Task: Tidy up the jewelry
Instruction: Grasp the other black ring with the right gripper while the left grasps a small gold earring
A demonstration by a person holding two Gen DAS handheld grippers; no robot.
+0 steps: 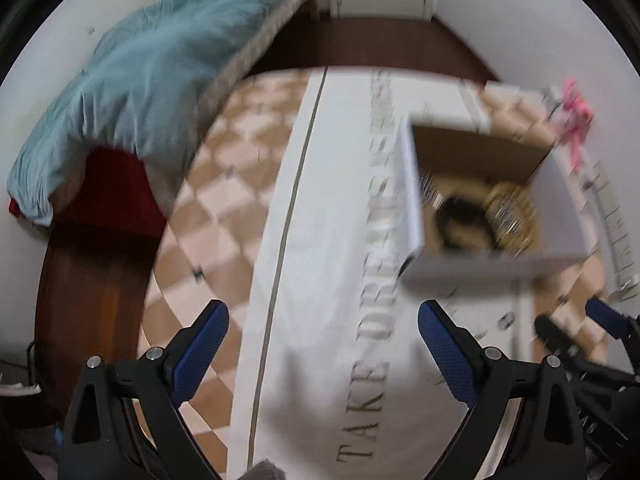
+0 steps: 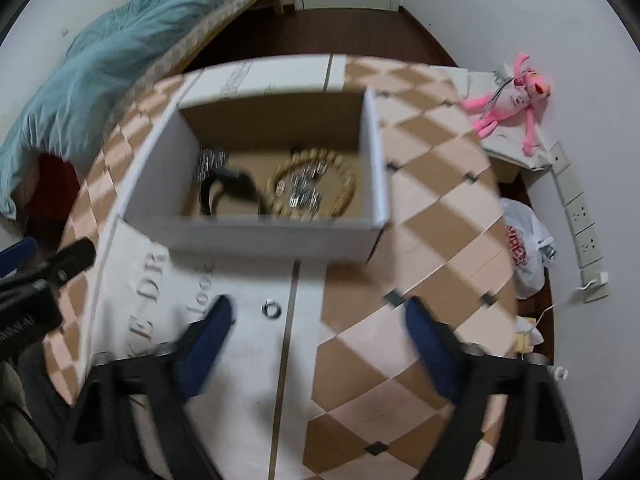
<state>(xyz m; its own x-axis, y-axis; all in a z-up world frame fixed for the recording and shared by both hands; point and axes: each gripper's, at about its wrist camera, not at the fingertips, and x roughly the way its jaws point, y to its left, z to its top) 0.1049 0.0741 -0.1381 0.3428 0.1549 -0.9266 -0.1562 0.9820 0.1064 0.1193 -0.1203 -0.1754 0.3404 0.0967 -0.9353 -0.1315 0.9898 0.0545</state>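
An open white cardboard box [image 2: 256, 236] stands on the white cloth [image 2: 240, 380] on the checkered table. Inside lie a gold bead necklace [image 2: 344, 192], silver jewelry [image 2: 306, 194] and a black band [image 2: 224, 192]. A small silver ring [image 2: 272, 309] lies on the cloth in front of the box, just ahead of my right gripper [image 2: 318, 340], which is open and empty. My left gripper [image 1: 324, 344] is open and empty over the cloth [image 1: 328, 280], left of the box [image 1: 480, 266]. The left wrist view is blurred.
The checkered table [image 2: 432, 208] carries the cloth. A bed with a teal blanket [image 2: 120, 48] is at the back left. A pink plush toy [image 2: 516, 96], a white plastic bag [image 2: 528, 248] and a power strip [image 2: 580, 216] lie to the right.
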